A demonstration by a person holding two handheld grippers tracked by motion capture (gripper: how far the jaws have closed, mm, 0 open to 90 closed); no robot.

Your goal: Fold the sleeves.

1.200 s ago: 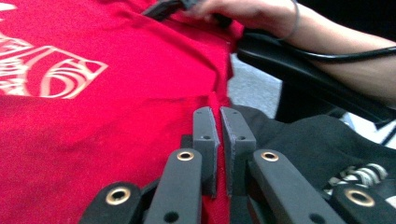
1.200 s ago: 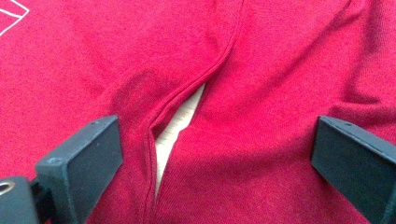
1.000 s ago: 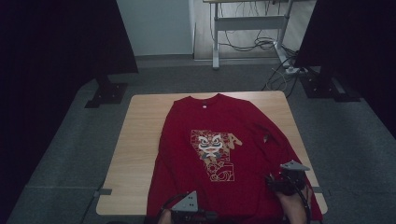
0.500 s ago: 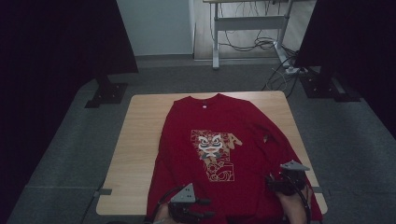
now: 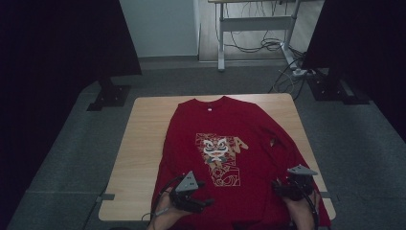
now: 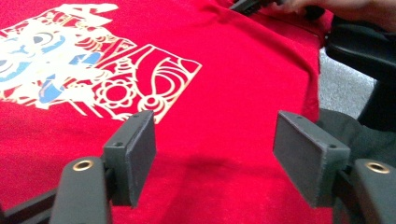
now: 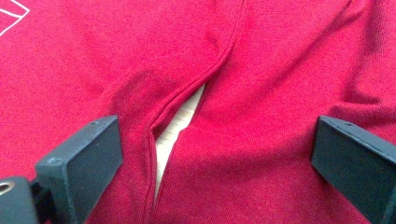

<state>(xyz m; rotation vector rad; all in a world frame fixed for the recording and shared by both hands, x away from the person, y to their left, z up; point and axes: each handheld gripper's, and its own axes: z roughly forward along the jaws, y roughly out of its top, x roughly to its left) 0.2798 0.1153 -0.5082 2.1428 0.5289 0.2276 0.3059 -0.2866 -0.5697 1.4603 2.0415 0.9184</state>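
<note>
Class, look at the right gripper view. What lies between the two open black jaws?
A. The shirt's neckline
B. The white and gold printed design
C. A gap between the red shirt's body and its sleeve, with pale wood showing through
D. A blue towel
C: in the right gripper view the right gripper stands open over the red long-sleeved shirt, where a stitched seam edge parts to show a sliver of the pale wooden table.
</note>
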